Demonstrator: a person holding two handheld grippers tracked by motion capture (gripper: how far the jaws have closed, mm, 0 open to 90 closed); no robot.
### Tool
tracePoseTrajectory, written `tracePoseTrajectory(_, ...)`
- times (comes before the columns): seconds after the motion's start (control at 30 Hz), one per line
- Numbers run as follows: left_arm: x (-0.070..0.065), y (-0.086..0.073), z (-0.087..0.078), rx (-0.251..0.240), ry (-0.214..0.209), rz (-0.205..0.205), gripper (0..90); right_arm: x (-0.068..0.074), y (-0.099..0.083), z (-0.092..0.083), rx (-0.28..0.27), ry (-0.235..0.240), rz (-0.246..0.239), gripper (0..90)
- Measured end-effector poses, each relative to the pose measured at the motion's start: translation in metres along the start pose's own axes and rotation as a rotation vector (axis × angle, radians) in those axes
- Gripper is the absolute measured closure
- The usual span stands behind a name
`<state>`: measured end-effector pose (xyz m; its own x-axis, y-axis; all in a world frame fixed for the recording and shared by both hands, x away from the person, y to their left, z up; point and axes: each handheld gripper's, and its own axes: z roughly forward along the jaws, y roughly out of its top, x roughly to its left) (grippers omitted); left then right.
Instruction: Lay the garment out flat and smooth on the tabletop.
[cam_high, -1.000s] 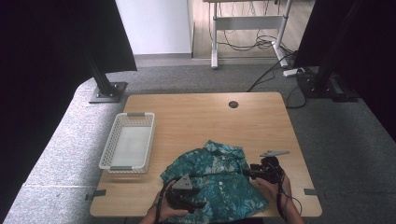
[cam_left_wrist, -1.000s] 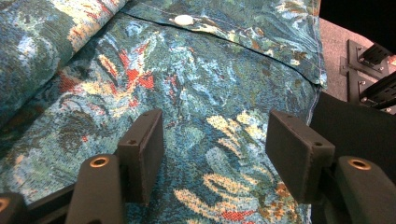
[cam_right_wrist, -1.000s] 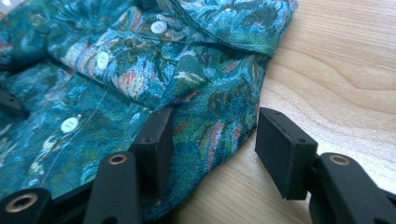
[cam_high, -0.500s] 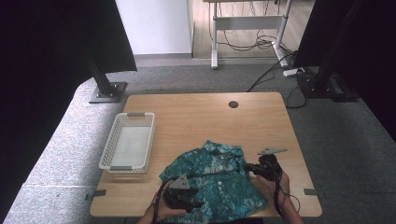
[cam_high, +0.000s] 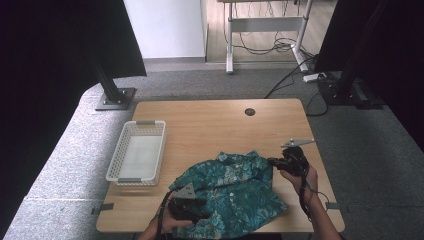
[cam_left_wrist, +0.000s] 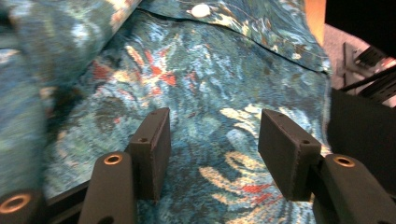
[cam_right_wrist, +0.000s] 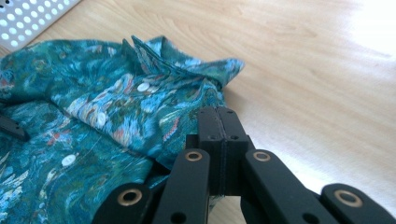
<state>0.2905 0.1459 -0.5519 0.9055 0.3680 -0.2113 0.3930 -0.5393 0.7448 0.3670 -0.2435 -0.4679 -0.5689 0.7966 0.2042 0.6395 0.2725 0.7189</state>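
Note:
A teal floral button shirt (cam_high: 235, 187) lies crumpled on the near half of the wooden table (cam_high: 210, 125). My left gripper (cam_high: 202, 216) rests low on the shirt's near left part. In the left gripper view its jaws (cam_left_wrist: 212, 135) stand apart over the fabric (cam_left_wrist: 205, 93) and have just been closing, with cloth lying between the pads but not pinched. My right gripper (cam_high: 272, 161) is at the shirt's right edge, raised a little. Its jaws (cam_right_wrist: 218, 116) are pressed together on the hem of the shirt (cam_right_wrist: 116, 107) by the button placket.
A white perforated basket (cam_high: 136, 125) stands at the table's left and shows as a corner (cam_right_wrist: 28, 18) in the right gripper view. A cable hole (cam_high: 250, 111) sits at the table's far middle. Black stands and cables surround the table on grey carpet.
The right gripper has shut on the shirt's right edge and risen, drawing that edge up and to the right. The left gripper stays in place on the shirt.

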Motion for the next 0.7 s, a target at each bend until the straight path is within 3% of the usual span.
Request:
tracePoseTrajectory(0.23, 0.015, -0.004, -0.008, -0.021, 0.012, -0.047, 43.6, -0.006, 0.013, -0.009, -0.031, -0.006, 0.017, 89.6)
tracePoseTrajectory(0.4, 0.014, -0.003, -0.009, -0.014, 0.043, -0.031, 43.6, -0.007, 0.012, -0.003, -0.023, -0.022, 0.017, 89.5)
tracePoseTrajectory(0.47, 0.016, -0.004, -0.01, -0.022, 0.042, -0.042, 43.7, -0.011, 0.008, -0.001, -0.017, -0.027, 0.031, 89.3)
tracePoseTrajectory(0.57, 0.015, -0.004, -0.009, -0.022, 0.045, -0.05, 42.1, -0.017, -0.002, 0.004, -0.009, -0.021, 0.066, 76.6)
tracePoseTrajectory(0.63, 0.01, -0.003, -0.008, -0.015, 0.05, -0.041, 40.9, -0.017, -0.011, 0.009, 0.012, -0.02, 0.067, 60.9)
tracePoseTrajectory(0.7, 0.004, 0.0, -0.005, -0.013, 0.041, -0.024, 40.6, -0.018, -0.02, 0.012, 0.019, -0.005, 0.092, 60.0)
